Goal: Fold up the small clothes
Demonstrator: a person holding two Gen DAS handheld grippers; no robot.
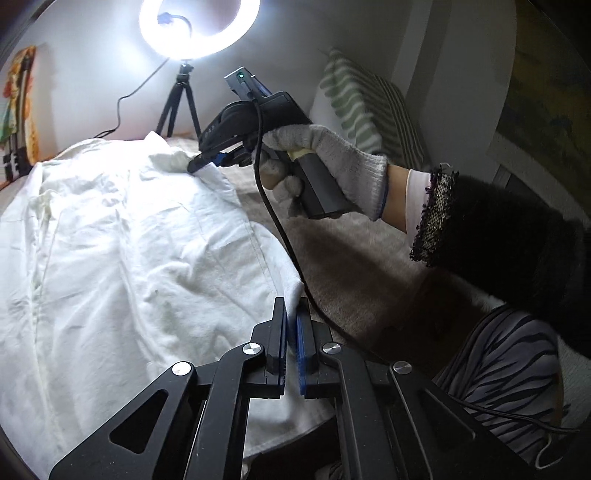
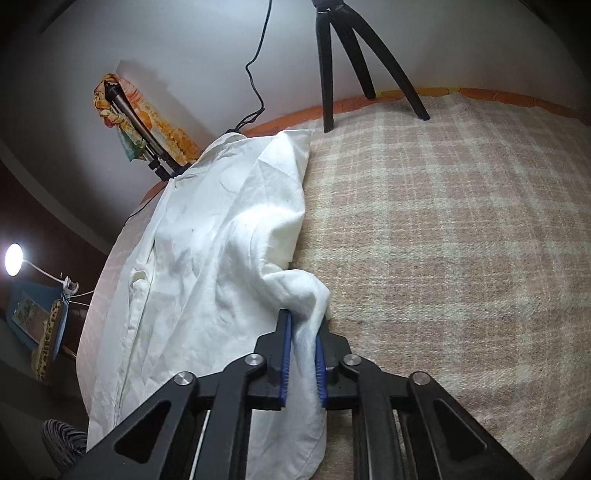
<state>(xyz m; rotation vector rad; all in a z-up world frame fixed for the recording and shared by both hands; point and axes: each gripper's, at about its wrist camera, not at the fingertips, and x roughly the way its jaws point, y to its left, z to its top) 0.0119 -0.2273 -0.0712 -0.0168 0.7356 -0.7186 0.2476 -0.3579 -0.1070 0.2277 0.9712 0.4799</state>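
Note:
A white garment [image 1: 122, 236] lies spread on a plaid blanket; it also shows in the right wrist view [image 2: 207, 251]. My left gripper [image 1: 294, 306] is shut on its near right corner. My right gripper [image 1: 199, 164], held by a gloved hand, pinches the garment's far right edge. In the right wrist view my right gripper [image 2: 304, 321] is shut on a bunched fold of the white cloth, with fabric between its blue pads [image 2: 285, 354].
A ring light [image 1: 199, 26] on a black tripod [image 2: 347, 62] stands at the blanket's far edge, its cable trailing left. A striped cushion [image 1: 365, 110] leans at the back right. The plaid blanket [image 2: 461, 240] stretches to the right of the garment.

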